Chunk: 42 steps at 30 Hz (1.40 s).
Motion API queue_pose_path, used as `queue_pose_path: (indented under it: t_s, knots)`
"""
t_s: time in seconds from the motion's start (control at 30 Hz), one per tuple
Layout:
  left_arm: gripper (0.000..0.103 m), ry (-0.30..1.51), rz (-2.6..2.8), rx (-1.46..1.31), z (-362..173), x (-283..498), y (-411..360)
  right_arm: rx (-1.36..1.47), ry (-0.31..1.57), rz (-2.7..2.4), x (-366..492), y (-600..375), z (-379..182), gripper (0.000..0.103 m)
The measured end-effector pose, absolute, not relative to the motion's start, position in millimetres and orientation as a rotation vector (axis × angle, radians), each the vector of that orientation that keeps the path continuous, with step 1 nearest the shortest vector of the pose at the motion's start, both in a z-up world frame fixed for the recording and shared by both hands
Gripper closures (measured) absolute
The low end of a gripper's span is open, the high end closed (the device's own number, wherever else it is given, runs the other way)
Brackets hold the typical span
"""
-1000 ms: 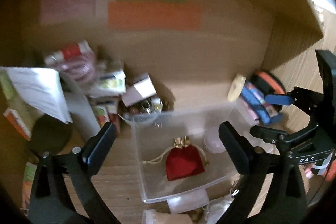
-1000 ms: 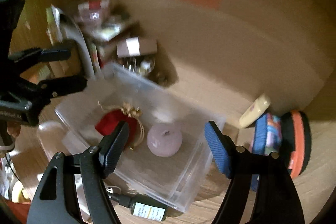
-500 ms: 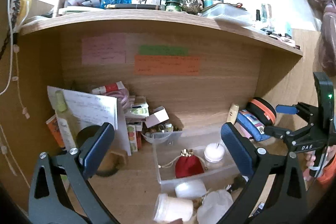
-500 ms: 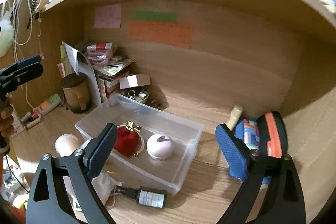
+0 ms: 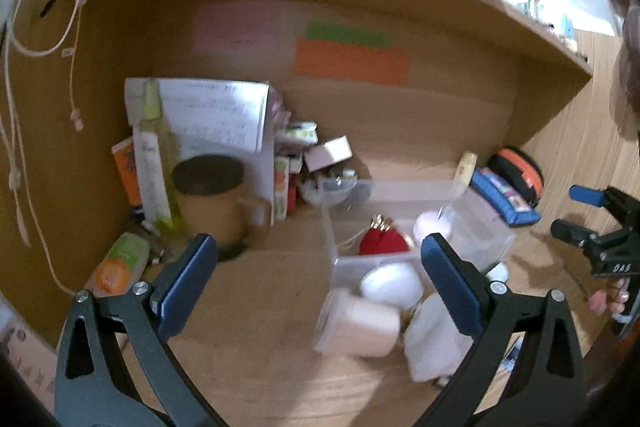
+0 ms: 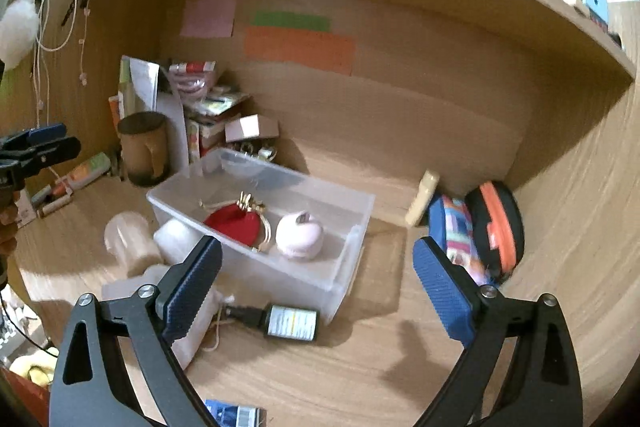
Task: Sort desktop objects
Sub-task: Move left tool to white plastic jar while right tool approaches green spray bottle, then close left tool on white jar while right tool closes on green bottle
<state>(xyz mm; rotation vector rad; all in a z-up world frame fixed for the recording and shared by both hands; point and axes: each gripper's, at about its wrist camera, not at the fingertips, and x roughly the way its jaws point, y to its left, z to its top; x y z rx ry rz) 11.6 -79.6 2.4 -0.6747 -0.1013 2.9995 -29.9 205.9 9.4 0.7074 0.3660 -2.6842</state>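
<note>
The left claw (image 5: 318,263) hung above the wooden tabletop (image 5: 260,327) with its blue-padded fingers spread wide and nothing between them. The right claw (image 6: 316,271) was likewise spread and empty, held over the near edge of a clear plastic bin (image 6: 340,279).

Inside the bin lay a red drawstring pouch (image 6: 234,223) with a gold tie, and just beside it, to the right, a pale pink round case (image 6: 298,235). In front of the bin a small dark bottle (image 6: 280,321) lay on its side with its label up, close to the bin's front wall. To the bin's left stood or lay several whitish containers (image 6: 132,243), blurred, and a white cloth bag (image 6: 188,331).

Right of the bin, near the side wall, a cream tube (image 6: 422,197) leaned beside a blue patterned pouch (image 6: 456,235) and a black-and-orange round case (image 6: 498,227). A brown lidded mug (image 5: 210,199) stood at the left by a stack of boxes and papers.
</note>
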Motion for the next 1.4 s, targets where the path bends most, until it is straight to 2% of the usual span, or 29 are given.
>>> queue_pose_path:
  t_s: [0.3,0.63,1.0,1.1,1.17,1.4]
  knots:
    - [0.000,-0.030,2.908,-0.798,-39,11,-61,0.846,0.314,-2.665,-32,213,-24,0.008]
    - [0.000,-0.125,2.764,-1.035,-79,-24,-55,1.040,0.308,-2.581,-51,209,-64,0.008]
    - [0.000,-0.025,2.718,-1.181,-95,-48,-43,1.196,0.271,-2.465,-81,202,-91,0.008]
    - [0.000,-0.002,2.719,-1.193,-97,-54,-41,1.204,0.281,-2.455,-85,199,-95,0.010]
    - [0.000,0.013,2.718,-1.199,-98,-58,-39,1.207,0.293,-2.441,-87,197,-96,0.017]
    - [0.002,0.034,2.722,-1.206,-102,-64,-39,1.230,0.280,-2.399,-96,192,-99,0.029]
